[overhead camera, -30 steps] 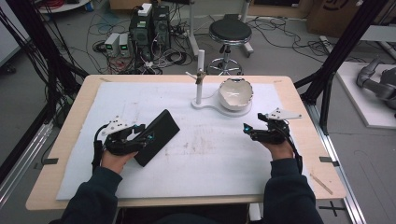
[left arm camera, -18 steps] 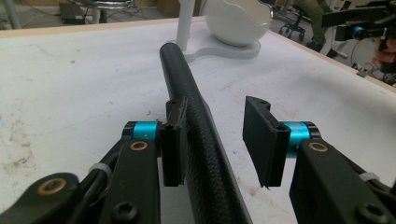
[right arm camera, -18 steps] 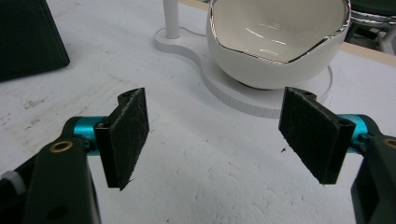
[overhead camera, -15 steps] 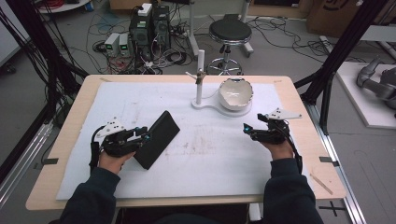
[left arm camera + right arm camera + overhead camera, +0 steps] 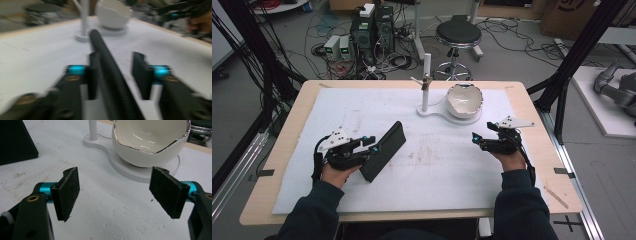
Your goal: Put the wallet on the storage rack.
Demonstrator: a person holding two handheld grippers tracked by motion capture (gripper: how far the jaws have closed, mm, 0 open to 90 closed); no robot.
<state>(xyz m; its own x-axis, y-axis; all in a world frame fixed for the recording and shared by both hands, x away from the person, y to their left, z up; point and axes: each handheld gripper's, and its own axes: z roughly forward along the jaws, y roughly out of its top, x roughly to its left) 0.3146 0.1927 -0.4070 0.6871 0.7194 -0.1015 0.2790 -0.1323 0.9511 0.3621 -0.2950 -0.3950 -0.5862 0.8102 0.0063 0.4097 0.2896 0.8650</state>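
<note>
Black flat panel: one; textured, carbon-fibre look; tilted up on edge on the left half of the white sheet, its near end between the left jaws.
Left tongs: jaws apart. Panel runs up the gap edge-on, close against the left jaw; clear space to the right jaw. Whether the left jaw actually touches it, I cannot tell, as this view is blurred. In the high view these tongs sit at the panel's near-left end, held in the person's left hand.
Right tongs: wide open, holding nothing; jaw pads hang just above the sheet, touching no object. In the high view they sit on the right half of the sheet, in the right hand, well apart from the panel.
White egg-shaped bowl: one; jagged rim with a silvery edge, glossy inside, seated on the round end of a white base at the far side of the sheet.
White post: one; upright on the small end of the same base, beside the bowl.
Counter: one; pale wood edge around the sheet.
Count, tongs: two.
Floor beyond counter: one black round stool; electronic boxes with cables.
</note>
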